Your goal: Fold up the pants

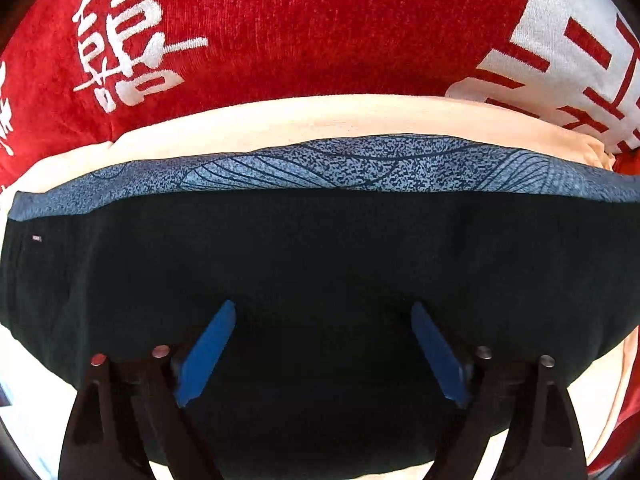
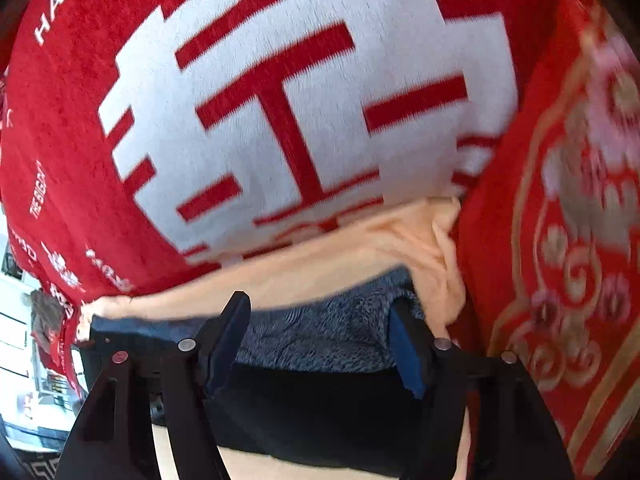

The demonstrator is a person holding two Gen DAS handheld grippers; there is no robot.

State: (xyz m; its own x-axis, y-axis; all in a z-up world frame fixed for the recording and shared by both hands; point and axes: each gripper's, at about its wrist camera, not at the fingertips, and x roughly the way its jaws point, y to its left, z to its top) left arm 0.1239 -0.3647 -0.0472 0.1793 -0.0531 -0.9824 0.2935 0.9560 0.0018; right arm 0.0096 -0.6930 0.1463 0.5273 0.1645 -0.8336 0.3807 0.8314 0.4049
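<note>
Both grippers spread wide, left gripper (image 1: 322,312) and right gripper (image 2: 320,308), nothing pinched between the blue pads (image 1: 206,350). Pants (image 1: 320,264) folded into a dark slab with a speckled blue band (image 1: 360,166) along the far edge, lying flat on a cream sheet (image 1: 312,120) right under both sets of fingers. Red blanket (image 1: 320,24) beyond the far edge, red patterned fabric (image 2: 560,240) crowding the right side.

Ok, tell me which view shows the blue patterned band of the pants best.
The left wrist view: the blue patterned band runs sharp and unobstructed across the whole frame above the dark cloth. In the right wrist view the band is motion-blurred, and the right gripper's fingers partly cover it.
</note>
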